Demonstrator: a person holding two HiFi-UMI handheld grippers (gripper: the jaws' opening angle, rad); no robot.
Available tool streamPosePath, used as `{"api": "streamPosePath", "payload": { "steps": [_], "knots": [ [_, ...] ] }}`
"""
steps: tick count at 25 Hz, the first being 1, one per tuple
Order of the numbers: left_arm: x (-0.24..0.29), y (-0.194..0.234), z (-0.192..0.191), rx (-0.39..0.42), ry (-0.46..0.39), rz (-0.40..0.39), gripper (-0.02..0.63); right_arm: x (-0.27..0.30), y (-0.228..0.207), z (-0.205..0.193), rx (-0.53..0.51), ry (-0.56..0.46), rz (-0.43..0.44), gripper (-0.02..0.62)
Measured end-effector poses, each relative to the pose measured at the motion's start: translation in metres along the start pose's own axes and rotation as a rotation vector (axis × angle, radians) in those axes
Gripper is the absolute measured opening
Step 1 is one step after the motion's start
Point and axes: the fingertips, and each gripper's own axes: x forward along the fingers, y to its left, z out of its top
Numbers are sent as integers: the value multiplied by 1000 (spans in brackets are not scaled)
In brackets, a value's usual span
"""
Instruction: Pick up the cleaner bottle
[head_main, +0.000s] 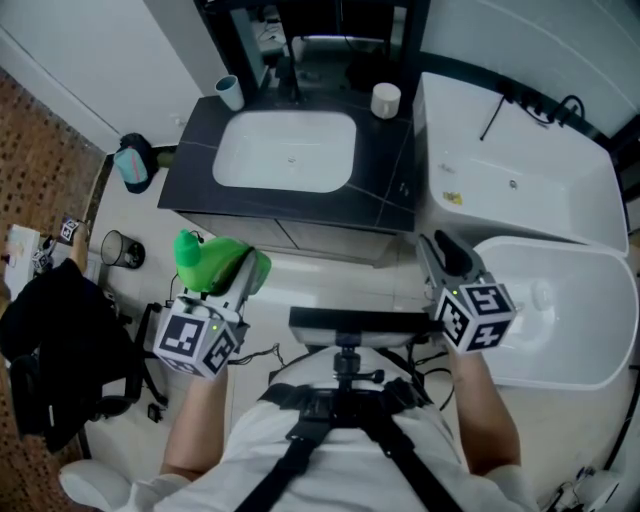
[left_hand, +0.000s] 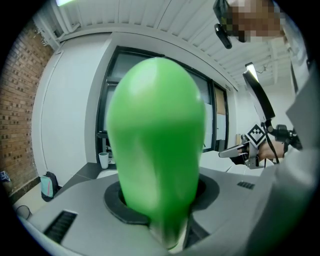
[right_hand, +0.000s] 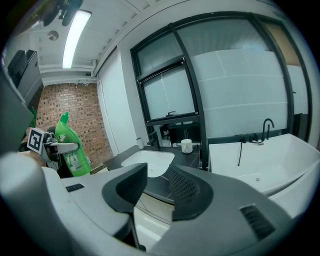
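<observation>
Left tool (head_main: 243, 270) clamps green cleaner bottle (head_main: 205, 262); white cup (head_main: 385, 99) beside sink (head_main: 285, 150).

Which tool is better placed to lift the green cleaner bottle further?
Left. The left tool is clamped on the cleaner bottle. The right tool is open and empty, well apart from the bottle.

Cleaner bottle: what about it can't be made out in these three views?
- Left gripper view: the cleaner bottle fills the frame, blurred; no label or cap can be made out.
- Head view: the left tongs cover part of its body.
- Right gripper view: its label print is too small to read.
- Fill level: opaque green plastic; no view shows it.
</observation>
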Motion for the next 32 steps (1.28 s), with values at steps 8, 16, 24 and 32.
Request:
{"api": "streamPosePath", "payload": {
  "steps": [8,16,24,32],
  "knots": [
    [-14,-2,-2,-1,-2,10,164,-9,6,-2,5,-19,11,120],
    [-20,-5,-3,14,0,11,164,-23,18,0,-10,-32,3,91],
    [-21,-11,-5,30,7,-8,164,-31,17,-8,-12,-18,-22,66],
    [-21,-18,-5,36,6,-25,164,-36,12,-5,-21,-24,-37,54]
  ]
}}
